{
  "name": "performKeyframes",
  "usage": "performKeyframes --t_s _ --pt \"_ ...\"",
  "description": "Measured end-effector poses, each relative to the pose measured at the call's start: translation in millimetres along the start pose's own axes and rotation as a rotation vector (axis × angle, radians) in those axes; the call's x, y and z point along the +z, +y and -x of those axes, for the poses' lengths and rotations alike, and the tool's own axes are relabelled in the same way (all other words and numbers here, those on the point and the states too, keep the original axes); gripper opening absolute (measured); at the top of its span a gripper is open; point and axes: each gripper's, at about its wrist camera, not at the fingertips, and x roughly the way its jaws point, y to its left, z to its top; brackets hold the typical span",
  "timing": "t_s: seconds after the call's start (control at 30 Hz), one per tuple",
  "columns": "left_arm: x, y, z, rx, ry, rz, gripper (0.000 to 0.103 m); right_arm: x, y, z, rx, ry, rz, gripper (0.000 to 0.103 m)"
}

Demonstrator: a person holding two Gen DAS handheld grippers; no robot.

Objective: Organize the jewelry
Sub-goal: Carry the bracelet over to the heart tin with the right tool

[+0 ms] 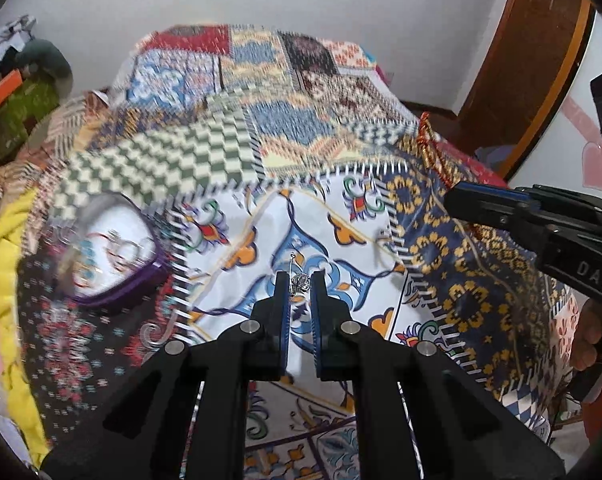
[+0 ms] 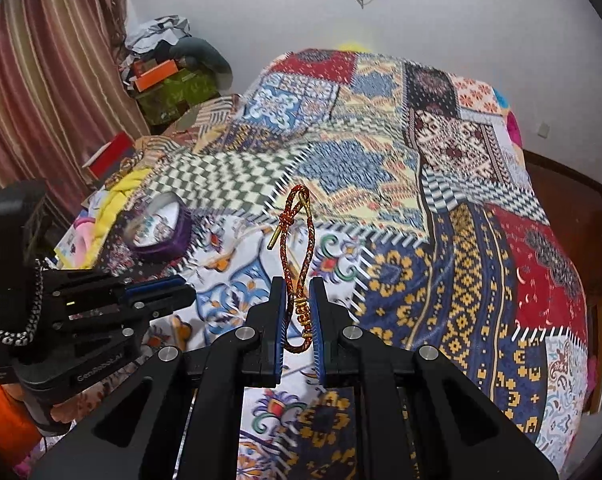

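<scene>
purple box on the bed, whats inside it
The open purple box has a white lining with several pieces of jewelry lying on it, rings or hoops apparently. Blur hides which pieces; its near wall covers part of the inside.

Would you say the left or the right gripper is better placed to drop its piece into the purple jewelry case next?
Probably the left. The left gripper, holding a small silver piece, sits closer to the open purple case. The right gripper holds the red braided bracelet farther from it.
</scene>
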Motion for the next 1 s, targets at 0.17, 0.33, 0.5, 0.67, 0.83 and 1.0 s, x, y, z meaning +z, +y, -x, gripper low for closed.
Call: performKeyframes --t_s 0.17,0.33,0.5,0.67,0.83,1.0 --pt "4.2 6.9 27.6 0.032 -0.06 -0.007 0.008 9.0 16.7 8.0 0.015 -0.027 0.019 0.01" --pt "5.4 16.1 48.0 0.048 -0.105 0.007 0.008 20.7 36.0 15.3 0.026 -0.052 0.056 0.01" --pt "6.1 31.9 69.1 0.074 -0.149 0.026 0.008 32.1 53.9 22.5 0.044 -0.086 0.086 0.01" --pt "7.3 51.5 88.1 0.107 -0.185 0.048 0.008 41.7 70.0 23.2 0.065 -0.11 0.107 0.01" --pt "8.3 74.5 106.6 0.142 -0.227 0.079 0.008 51.7 87.6 16.6 0.098 -0.121 0.124 0.01" --pt "6.8 94.3 118.0 0.171 -0.251 0.113 0.008 60.4 105.2 5.1 0.134 -0.118 0.151 0.01"
